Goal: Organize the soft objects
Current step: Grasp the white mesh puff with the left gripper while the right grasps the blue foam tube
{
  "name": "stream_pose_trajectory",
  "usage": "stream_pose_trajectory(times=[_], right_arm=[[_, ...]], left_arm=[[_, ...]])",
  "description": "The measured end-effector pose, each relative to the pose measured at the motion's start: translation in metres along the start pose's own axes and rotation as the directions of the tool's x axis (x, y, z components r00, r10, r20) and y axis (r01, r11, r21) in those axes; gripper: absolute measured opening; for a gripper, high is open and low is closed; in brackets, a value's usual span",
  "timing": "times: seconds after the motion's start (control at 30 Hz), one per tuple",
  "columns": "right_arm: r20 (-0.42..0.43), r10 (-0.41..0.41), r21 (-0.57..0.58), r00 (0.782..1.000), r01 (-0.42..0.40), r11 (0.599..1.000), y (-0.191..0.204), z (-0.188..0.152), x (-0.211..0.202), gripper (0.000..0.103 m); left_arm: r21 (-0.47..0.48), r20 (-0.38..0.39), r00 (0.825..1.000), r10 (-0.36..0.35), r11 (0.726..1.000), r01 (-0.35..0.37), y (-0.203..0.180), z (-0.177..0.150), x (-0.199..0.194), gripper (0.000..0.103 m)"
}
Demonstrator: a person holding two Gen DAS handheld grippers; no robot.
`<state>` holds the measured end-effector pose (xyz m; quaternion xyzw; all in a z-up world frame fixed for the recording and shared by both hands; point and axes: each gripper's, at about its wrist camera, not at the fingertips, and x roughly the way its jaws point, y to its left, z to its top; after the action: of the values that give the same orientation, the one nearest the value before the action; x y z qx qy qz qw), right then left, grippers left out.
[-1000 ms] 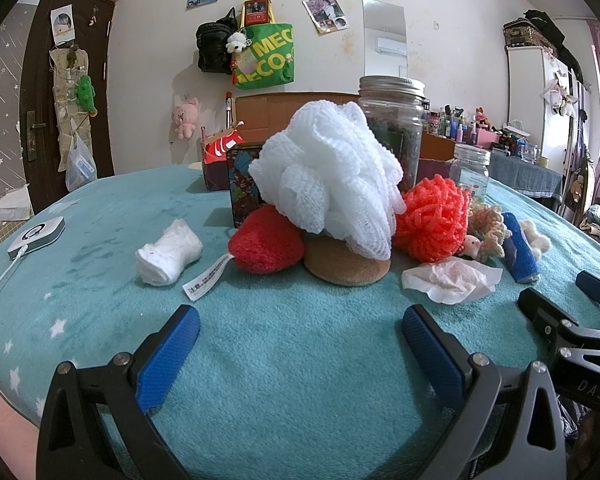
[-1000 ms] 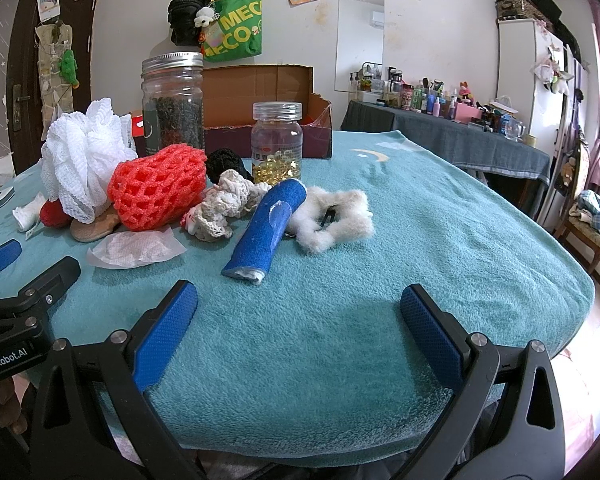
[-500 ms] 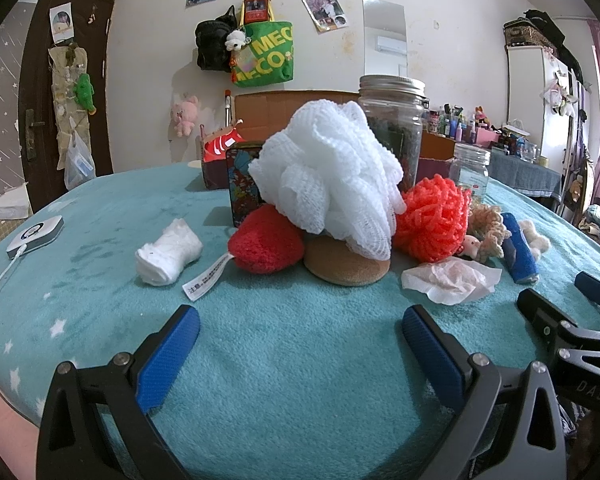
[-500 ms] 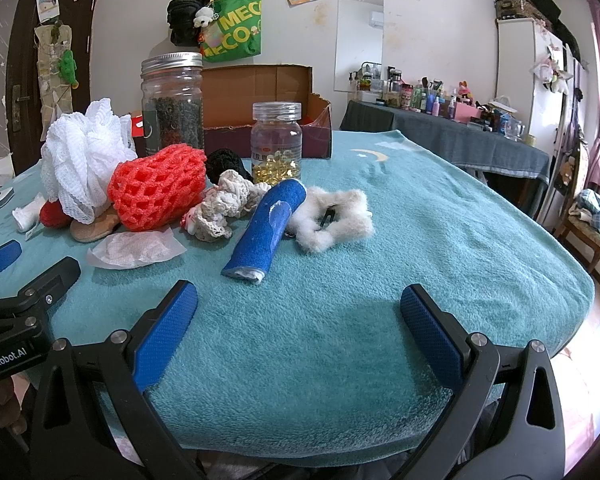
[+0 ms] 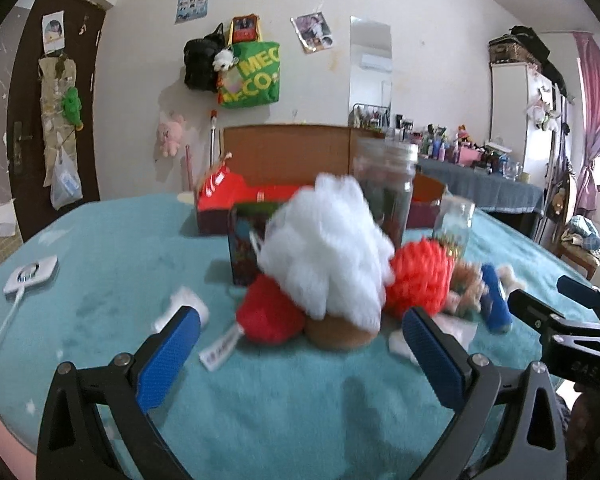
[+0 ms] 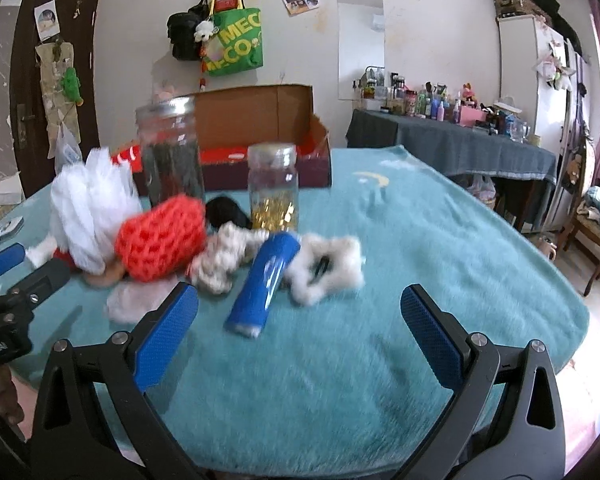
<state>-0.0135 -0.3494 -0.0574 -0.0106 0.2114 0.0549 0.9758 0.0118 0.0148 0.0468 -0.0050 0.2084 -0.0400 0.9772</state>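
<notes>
A pile of soft things lies on the teal blanket (image 5: 112,264). It holds a white mesh pouf (image 5: 324,248), a red plush (image 5: 270,312), a tan pad (image 5: 336,334), an orange-red net ball (image 5: 418,280) and a white rolled sock (image 5: 188,302). In the right wrist view I see the net ball (image 6: 162,236), a blue roll (image 6: 266,282), a white fluffy piece (image 6: 326,268) and a knitted cream piece (image 6: 220,258). My left gripper (image 5: 300,356) is open and empty in front of the pile. My right gripper (image 6: 298,338) is open and empty, close to the blue roll.
A tall glass jar (image 6: 172,156) and a small jar of gold bits (image 6: 274,188) stand behind the pile. An open cardboard box (image 6: 260,132) sits at the back. A crumpled tissue (image 6: 136,300) lies in front. A white charger (image 5: 30,276) lies at the left.
Both grippers have risen and moved forward toward the pile; the views are now motion-blurred. Both stay open, and nothing on the blanket has moved.
</notes>
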Motion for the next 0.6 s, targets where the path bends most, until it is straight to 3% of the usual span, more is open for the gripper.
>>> stream_pose_trajectory(times=[0.43, 0.53, 0.57, 0.6], right_arm=[[-0.074, 0.060, 0.033, 0.995, -0.058, 0.998, -0.012, 0.039, 0.037, 0.101], [-0.105, 0.076, 0.045, 0.992, -0.072, 0.996, -0.015, 0.040, 0.046, 0.078], [-0.120, 0.090, 0.049, 0.989, -0.084, 0.995, -0.015, 0.039, 0.049, 0.073], [-0.131, 0.105, 0.055, 0.986, -0.098, 0.994, -0.016, 0.037, 0.051, 0.061]], left_arm=[[0.053, -0.012, 0.999, -0.043, 0.998, 0.044, 0.002, 0.041, 0.023, 0.103], [0.064, -0.033, 0.998, -0.061, 0.996, 0.063, 0.000, 0.043, 0.031, 0.103], [0.065, -0.041, 0.997, -0.064, 0.996, 0.067, 0.000, 0.043, 0.034, 0.099], [0.064, -0.051, 0.996, -0.069, 0.995, 0.073, -0.001, 0.042, 0.036, 0.094]])
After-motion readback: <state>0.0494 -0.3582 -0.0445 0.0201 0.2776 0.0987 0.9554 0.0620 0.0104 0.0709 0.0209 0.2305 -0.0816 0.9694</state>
